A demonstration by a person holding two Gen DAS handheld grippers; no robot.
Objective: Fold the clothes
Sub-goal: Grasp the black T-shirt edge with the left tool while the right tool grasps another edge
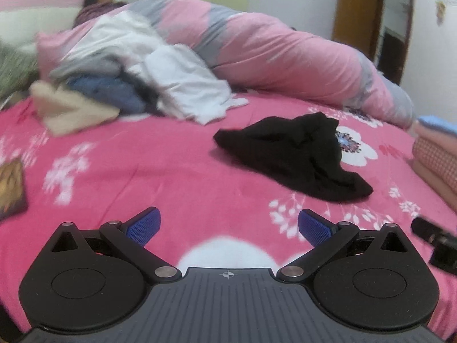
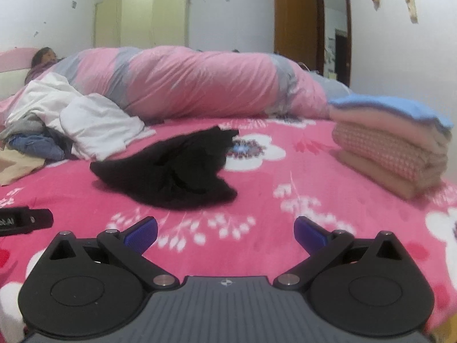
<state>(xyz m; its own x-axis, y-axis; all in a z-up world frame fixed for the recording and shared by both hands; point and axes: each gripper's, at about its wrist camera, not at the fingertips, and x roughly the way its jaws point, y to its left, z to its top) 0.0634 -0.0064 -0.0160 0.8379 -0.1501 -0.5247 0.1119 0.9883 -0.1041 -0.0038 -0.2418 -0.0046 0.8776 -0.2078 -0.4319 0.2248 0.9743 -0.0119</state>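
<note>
A crumpled black garment (image 1: 297,154) (image 2: 171,171) lies on the pink flowered bedsheet (image 1: 171,171) (image 2: 285,188). My left gripper (image 1: 228,225) hovers open over the sheet, nearer than the garment and to its left, with nothing between its blue pads. My right gripper (image 2: 225,233) also stands open and empty, a short way in front of the garment. A pile of unfolded clothes (image 1: 137,71) (image 2: 71,120), white, blue, grey and beige, lies at the back left. A stack of folded clothes (image 2: 394,143) (image 1: 437,154) sits at the right.
A rolled pink and grey quilt (image 1: 285,48) (image 2: 200,83) runs across the far side of the bed, with a person's head (image 2: 42,57) at its left end. The other gripper's black body (image 1: 434,243) (image 2: 22,223) shows at each view's edge. A book (image 1: 11,188) lies at left.
</note>
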